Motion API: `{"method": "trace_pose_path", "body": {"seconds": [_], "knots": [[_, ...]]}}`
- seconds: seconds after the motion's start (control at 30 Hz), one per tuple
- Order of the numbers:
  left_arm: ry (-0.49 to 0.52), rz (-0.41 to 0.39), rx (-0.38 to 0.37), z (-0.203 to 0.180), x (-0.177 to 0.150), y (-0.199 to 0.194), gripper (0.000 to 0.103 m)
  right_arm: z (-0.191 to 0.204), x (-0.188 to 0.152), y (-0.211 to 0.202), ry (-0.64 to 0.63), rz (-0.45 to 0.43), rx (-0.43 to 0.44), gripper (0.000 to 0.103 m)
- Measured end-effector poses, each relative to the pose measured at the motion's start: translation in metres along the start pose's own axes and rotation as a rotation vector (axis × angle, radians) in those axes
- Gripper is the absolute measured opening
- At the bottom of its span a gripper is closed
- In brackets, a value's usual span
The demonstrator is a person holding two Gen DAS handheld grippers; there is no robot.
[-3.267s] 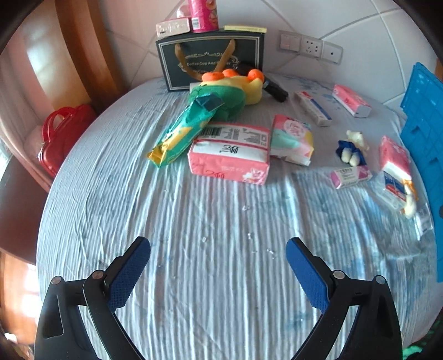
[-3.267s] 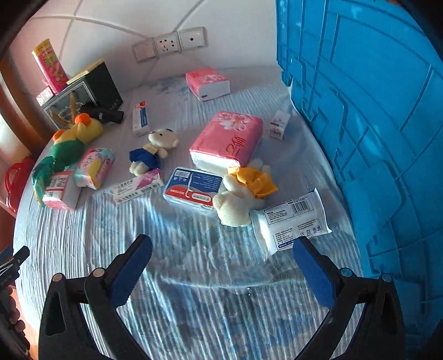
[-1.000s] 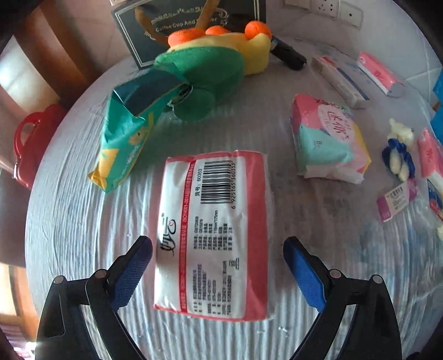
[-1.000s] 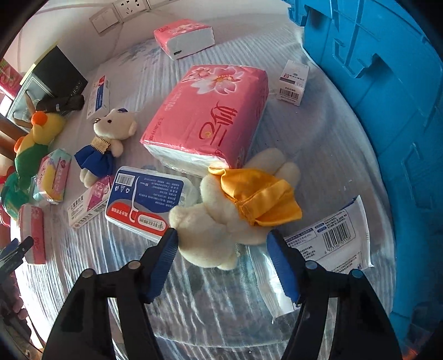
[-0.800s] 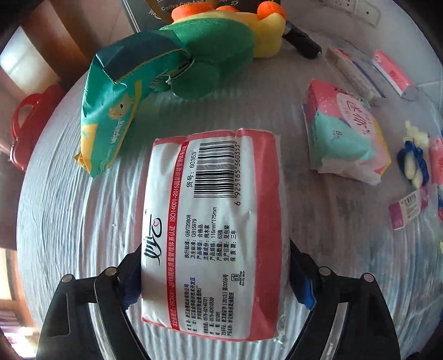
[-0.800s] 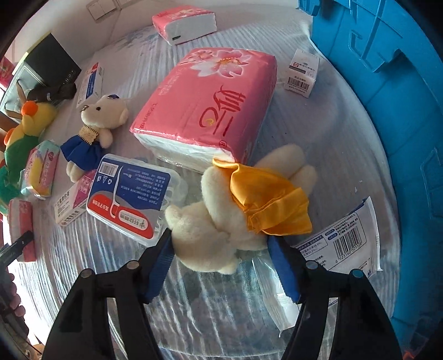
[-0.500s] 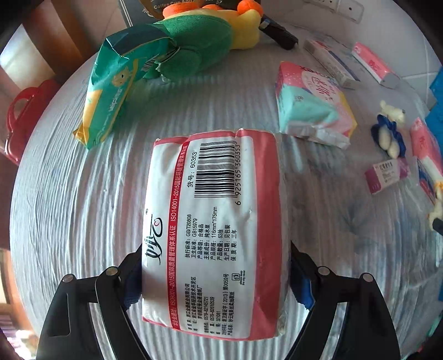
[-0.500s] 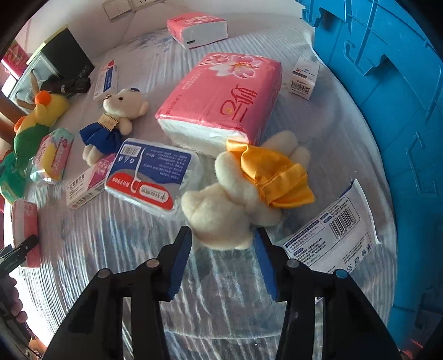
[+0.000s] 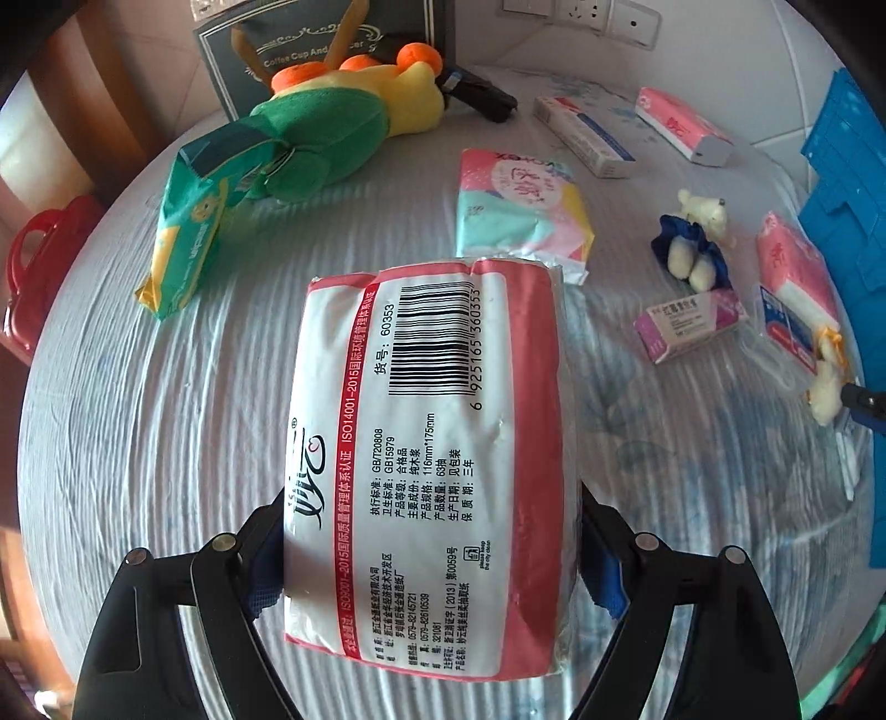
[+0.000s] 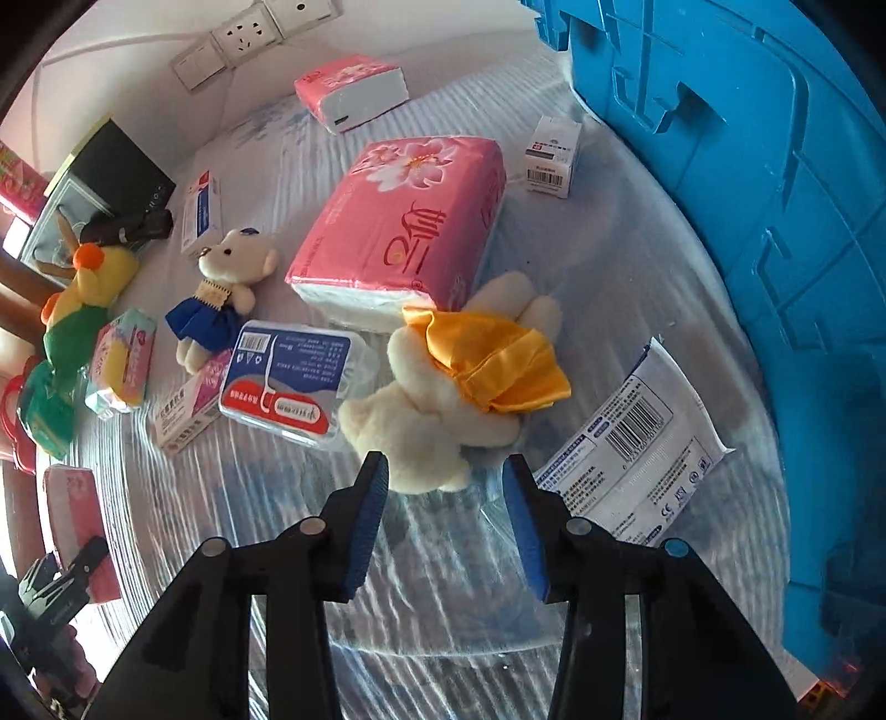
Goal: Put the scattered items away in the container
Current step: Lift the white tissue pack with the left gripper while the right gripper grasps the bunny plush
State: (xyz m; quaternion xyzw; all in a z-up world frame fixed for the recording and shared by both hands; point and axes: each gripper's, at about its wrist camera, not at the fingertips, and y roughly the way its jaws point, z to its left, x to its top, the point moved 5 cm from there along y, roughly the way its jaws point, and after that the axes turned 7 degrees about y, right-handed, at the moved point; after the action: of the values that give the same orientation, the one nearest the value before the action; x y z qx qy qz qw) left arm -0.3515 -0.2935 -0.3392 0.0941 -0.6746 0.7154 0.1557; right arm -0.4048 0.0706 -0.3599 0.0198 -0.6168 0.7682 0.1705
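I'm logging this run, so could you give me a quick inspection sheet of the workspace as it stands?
Surface: round table with ribbed pale cloth.
Job's things: pink-and-white barcode tissue pack, cream plush toy in yellow cloth, blue plastic crate.
Clutter: large pink flowered tissue pack, small bear in blue dress, green-and-yellow plush.
Grippers: left tongs shut on the barcode pack; right tongs open, at the cream plush.
Cables: nothing seen.
Surroundings: white wall sockets.
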Motion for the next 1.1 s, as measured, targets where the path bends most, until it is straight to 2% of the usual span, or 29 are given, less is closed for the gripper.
{"method": "trace_pose_path", "body": {"seconds": [0.13, 0.17, 0.2, 0.27, 0.33, 0.37, 0.4, 0.53, 0.57, 0.63, 0.7, 0.77, 0.93, 0.97, 1.03, 1.07, 1.1], "knots": [[0.003, 0.002, -0.019, -0.016, 0.027, 0.02, 0.085, 0.01, 0.009, 0.015, 0.001, 0.019, 0.011, 0.042], [0.005, 0.017, -0.022, -0.018, 0.03, 0.027, 0.085, 0.009, 0.011, 0.019, 0.007, 0.026, 0.01, 0.046], [0.006, 0.036, -0.028, -0.021, 0.032, 0.035, 0.085, 0.009, 0.013, 0.024, 0.017, 0.029, 0.002, 0.05], [0.006, 0.072, -0.041, -0.028, 0.033, 0.051, 0.086, 0.006, 0.016, 0.033, 0.043, 0.033, -0.019, 0.078], [0.024, 0.074, -0.028, -0.032, 0.033, 0.058, 0.087, 0.004, 0.018, 0.041, 0.063, 0.04, 0.002, 0.083], [0.034, 0.073, -0.017, -0.033, 0.033, 0.061, 0.087, 0.004, 0.018, 0.042, 0.065, 0.038, 0.007, 0.083], [0.039, 0.069, -0.012, -0.034, 0.032, 0.063, 0.091, 0.006, 0.018, 0.043, 0.063, 0.038, 0.003, 0.083], [-0.018, 0.066, -0.036, -0.026, 0.03, 0.069, 0.103, 0.009, 0.022, 0.044, 0.105, 0.048, 0.036, 0.083], [-0.015, 0.058, -0.036, -0.026, 0.03, 0.069, 0.103, 0.009, 0.023, 0.045, 0.116, 0.046, 0.04, 0.083], [-0.009, 0.046, -0.033, -0.027, 0.03, 0.069, 0.103, 0.01, 0.024, 0.046, 0.109, 0.031, 0.018, 0.082], [-0.009, 0.035, -0.034, -0.027, 0.03, 0.069, 0.103, 0.014, 0.025, 0.047, 0.07, 0.019, -0.04, 0.076], [-0.007, 0.03, -0.034, -0.028, 0.03, 0.068, 0.103, 0.015, 0.023, 0.046, 0.036, 0.013, -0.078, 0.075], [-0.007, 0.021, -0.025, -0.033, 0.029, 0.064, 0.096, 0.019, 0.019, 0.047, 0.002, 0.0, -0.1, 0.077], [-0.007, 0.019, -0.019, -0.034, 0.029, 0.064, 0.095, 0.019, 0.019, 0.048, 0.007, -0.002, -0.093, 0.087], [-0.007, 0.017, -0.015, -0.035, 0.029, 0.063, 0.093, 0.018, 0.018, 0.051, 0.019, -0.007, -0.096, 0.099], [-0.01, 0.019, -0.025, -0.031, 0.026, 0.059, 0.087, 0.019, 0.018, 0.052, 0.017, -0.015, -0.102, 0.097], [-0.011, 0.022, -0.025, -0.032, 0.026, 0.057, 0.085, 0.019, 0.017, 0.051, 0.008, -0.021, -0.13, 0.093]]}}
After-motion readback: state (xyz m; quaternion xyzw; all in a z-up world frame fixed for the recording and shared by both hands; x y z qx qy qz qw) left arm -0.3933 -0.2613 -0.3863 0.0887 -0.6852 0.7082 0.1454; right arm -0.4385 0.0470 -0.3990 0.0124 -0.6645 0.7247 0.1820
